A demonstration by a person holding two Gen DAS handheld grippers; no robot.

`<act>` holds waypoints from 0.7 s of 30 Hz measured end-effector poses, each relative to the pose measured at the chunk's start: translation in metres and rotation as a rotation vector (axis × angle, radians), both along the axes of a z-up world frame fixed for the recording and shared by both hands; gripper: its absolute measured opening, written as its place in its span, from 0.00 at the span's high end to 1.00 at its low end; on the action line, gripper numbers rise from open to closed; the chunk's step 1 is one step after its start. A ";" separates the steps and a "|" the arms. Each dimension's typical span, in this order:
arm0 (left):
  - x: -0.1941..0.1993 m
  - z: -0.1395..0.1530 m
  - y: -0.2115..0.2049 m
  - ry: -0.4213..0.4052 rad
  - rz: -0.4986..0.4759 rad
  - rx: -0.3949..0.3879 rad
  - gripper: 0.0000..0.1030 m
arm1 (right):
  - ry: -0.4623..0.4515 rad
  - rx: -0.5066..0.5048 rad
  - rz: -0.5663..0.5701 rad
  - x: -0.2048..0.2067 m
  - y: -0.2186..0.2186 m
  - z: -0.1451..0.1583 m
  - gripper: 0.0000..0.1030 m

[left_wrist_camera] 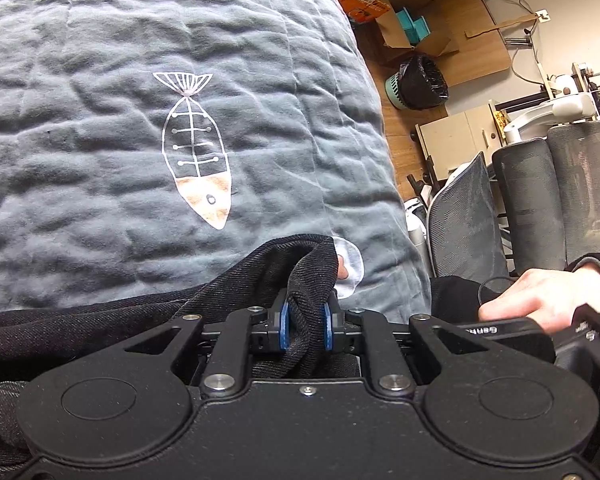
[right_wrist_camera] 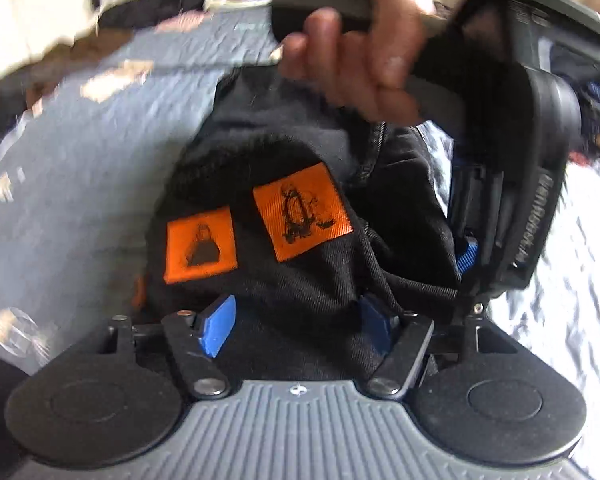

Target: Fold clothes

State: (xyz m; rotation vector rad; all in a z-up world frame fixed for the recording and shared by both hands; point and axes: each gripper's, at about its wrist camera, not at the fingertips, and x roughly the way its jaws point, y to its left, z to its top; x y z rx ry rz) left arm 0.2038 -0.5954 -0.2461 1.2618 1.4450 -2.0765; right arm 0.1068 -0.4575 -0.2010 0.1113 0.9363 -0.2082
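Now the left gripper (left_wrist_camera: pixel 306 326) has its blue pads (left_wrist_camera: pixel 285 326) pinched onto a bunched ridge of the black garment (left_wrist_camera: pixel 100 320), likely gathering an edge to carry over. Across from it, the right gripper (right_wrist_camera: pixel 298 324) stands spread wide, denim with orange patches (right_wrist_camera: pixel 302 216) lying between its fingers, unclamped as far as the blur lets me judge. One hand (left_wrist_camera: pixel 548 292) works the other handle close by. Underneath lies a grey quilt (left_wrist_camera: pixel 100 140) with a fish print (left_wrist_camera: pixel 198 152); beyond, cardboard boxes (left_wrist_camera: pixel 412 28), a bin (left_wrist_camera: pixel 420 80) and mesh chairs (left_wrist_camera: pixel 560 184).
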 end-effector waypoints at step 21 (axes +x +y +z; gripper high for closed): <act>0.006 0.031 0.000 0.016 -0.067 -0.094 0.86 | -0.040 0.014 0.020 -0.018 -0.004 0.008 0.99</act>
